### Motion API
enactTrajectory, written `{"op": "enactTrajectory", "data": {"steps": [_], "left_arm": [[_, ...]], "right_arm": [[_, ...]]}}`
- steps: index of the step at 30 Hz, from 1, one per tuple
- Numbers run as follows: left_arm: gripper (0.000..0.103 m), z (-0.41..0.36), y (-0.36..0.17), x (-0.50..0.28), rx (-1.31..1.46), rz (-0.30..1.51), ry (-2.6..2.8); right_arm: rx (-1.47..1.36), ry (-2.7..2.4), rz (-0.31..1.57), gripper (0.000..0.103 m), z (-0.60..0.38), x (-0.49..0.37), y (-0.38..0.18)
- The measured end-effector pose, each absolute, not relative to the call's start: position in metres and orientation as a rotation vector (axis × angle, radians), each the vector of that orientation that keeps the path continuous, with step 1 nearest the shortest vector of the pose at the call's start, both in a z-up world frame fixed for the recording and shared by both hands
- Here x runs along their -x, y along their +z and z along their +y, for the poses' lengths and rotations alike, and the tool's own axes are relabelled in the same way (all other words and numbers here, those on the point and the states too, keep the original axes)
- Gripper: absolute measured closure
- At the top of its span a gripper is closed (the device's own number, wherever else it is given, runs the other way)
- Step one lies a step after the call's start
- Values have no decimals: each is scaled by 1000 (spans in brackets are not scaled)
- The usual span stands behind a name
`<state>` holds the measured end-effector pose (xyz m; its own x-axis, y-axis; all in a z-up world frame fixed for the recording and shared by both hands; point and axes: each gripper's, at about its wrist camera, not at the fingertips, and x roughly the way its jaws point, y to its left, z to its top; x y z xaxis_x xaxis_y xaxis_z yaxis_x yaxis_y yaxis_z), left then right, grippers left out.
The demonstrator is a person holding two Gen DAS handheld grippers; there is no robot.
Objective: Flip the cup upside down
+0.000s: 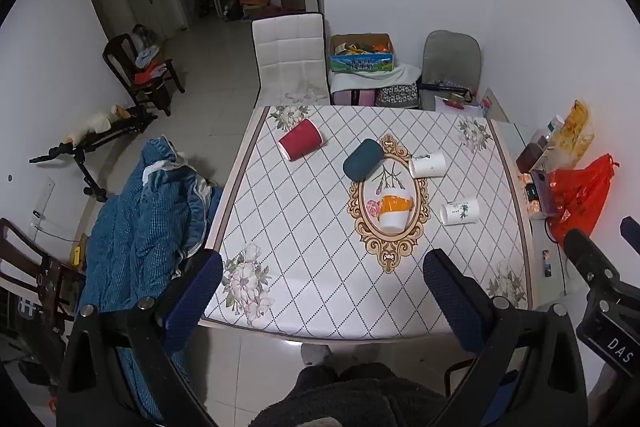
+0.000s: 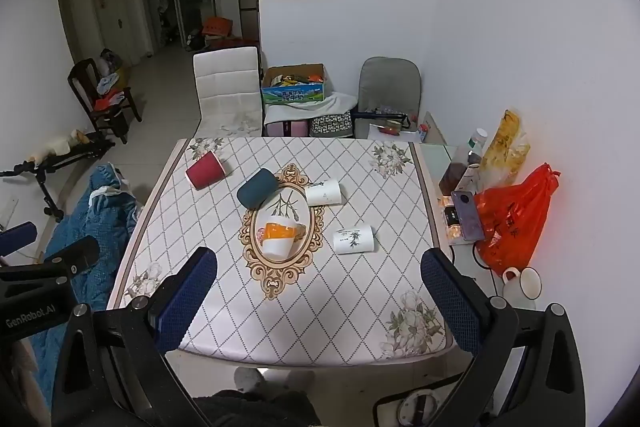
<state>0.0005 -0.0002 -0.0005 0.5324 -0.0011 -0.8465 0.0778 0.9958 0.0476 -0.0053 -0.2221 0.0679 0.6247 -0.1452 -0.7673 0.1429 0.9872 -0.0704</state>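
Note:
Several cups lie on their sides on the patterned table (image 1: pixel 320 291). A red cup (image 1: pixel 300 143) lies far left, a dark teal cup (image 1: pixel 362 159) near the middle, and an orange-banded white cup (image 1: pixel 394 213) on the oval medallion. Two white cups (image 1: pixel 427 165) (image 1: pixel 460 211) lie to the right. The right wrist view shows the same red cup (image 2: pixel 205 169), teal cup (image 2: pixel 257 188), orange-banded cup (image 2: pixel 278 235) and white cups (image 2: pixel 324 193) (image 2: pixel 354 238). My left gripper (image 1: pixel 322 269) and right gripper (image 2: pixel 319 267) are open and empty, held above the table's near edge.
A blue quilt (image 1: pixel 140 219) is heaped on the floor at the table's left. A side shelf at the right holds a red plastic bag (image 2: pixel 512 219), a phone (image 2: pixel 466 215), bottles and a white mug (image 2: pixel 524 283). A white chair (image 1: pixel 290 59) and boxes stand behind the table.

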Motion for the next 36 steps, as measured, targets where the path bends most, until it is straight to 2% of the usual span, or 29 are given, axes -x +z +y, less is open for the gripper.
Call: {"op": "enactTrajectory", "data": {"steps": [36], "left_arm": [[0, -1, -2, -1, -77, 996, -45]], "right_arm": [[-12, -157, 873, 0, -223, 12, 75]]}}
